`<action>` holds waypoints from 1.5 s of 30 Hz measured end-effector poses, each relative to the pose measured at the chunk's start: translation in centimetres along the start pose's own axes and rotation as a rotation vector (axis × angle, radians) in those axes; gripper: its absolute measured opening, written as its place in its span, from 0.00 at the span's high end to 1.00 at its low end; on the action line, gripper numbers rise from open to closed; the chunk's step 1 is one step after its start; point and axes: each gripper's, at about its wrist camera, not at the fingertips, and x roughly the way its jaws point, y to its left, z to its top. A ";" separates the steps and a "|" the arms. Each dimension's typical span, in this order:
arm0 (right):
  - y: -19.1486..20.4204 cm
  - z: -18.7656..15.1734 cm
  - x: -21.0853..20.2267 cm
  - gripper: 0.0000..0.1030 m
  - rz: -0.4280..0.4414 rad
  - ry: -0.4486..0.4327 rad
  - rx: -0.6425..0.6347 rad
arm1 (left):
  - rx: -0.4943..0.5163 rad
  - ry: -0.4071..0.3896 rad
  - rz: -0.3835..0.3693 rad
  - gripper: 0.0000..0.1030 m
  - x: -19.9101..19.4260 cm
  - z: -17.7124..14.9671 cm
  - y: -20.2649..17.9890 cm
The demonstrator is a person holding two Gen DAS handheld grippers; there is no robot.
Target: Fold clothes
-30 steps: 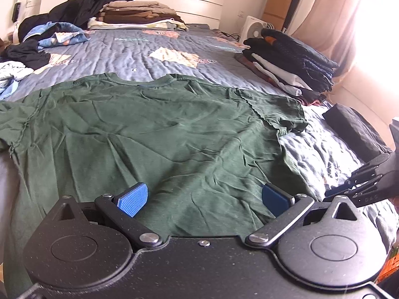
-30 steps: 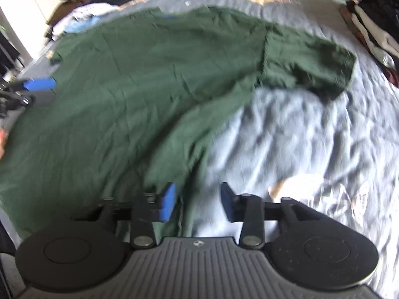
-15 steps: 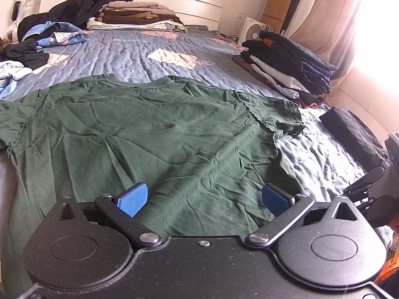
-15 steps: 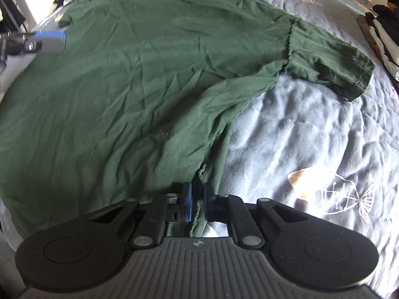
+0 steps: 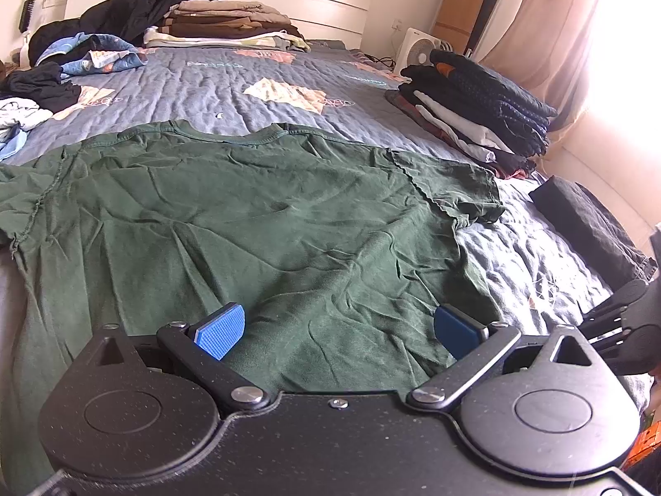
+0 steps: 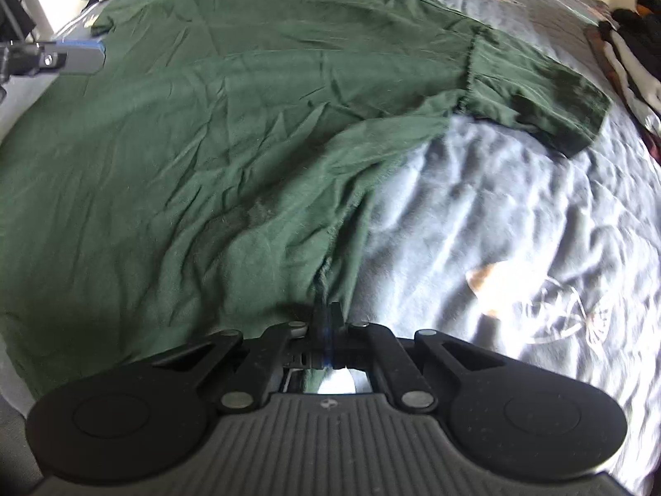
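A dark green T-shirt (image 5: 256,223) lies spread flat on the blue-grey quilt, collar toward the headboard; it also shows in the right wrist view (image 6: 231,132). My left gripper (image 5: 336,328) is open, its blue pads (image 5: 221,328) wide apart just above the shirt's lower hem. My right gripper (image 6: 326,322) is shut on the shirt's bottom right hem corner, the fabric bunched between its pads. The right gripper shows at the right edge of the left wrist view (image 5: 619,326). One left finger shows at the left edge of the right wrist view (image 6: 70,58).
A stack of folded dark clothes (image 5: 479,111) sits at the bed's right side, a folded black item (image 5: 590,223) nearer. Folded tan clothes (image 5: 227,25) and loose garments (image 5: 74,58) lie by the headboard. A white fan (image 5: 417,49) stands beyond the bed.
My right gripper went from open beside the hem to shut on the shirt's bottom right corner. My left gripper stayed open over the lower hem.
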 end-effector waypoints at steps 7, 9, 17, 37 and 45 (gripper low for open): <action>0.5 -0.5 -1.5 0.93 0.082 -0.028 0.029 | 0.007 0.003 -0.002 0.04 0.0 -0.1 -0.3; 1.5 0.0 -1.0 0.86 0.073 -0.014 -0.015 | 0.010 0.004 -0.002 0.04 0.1 -0.2 -0.3; 1.5 1.2 0.9 0.56 0.019 -0.009 -0.031 | -0.003 -0.001 -0.002 0.04 -0.1 0.0 0.0; 4.1 1.8 1.7 0.56 -0.116 -0.037 -0.284 | 0.004 0.011 -0.001 0.04 0.1 -0.1 -0.1; 4.3 1.8 2.6 0.75 -0.090 -0.002 -0.337 | -0.001 0.013 0.001 0.04 0.1 -0.1 0.0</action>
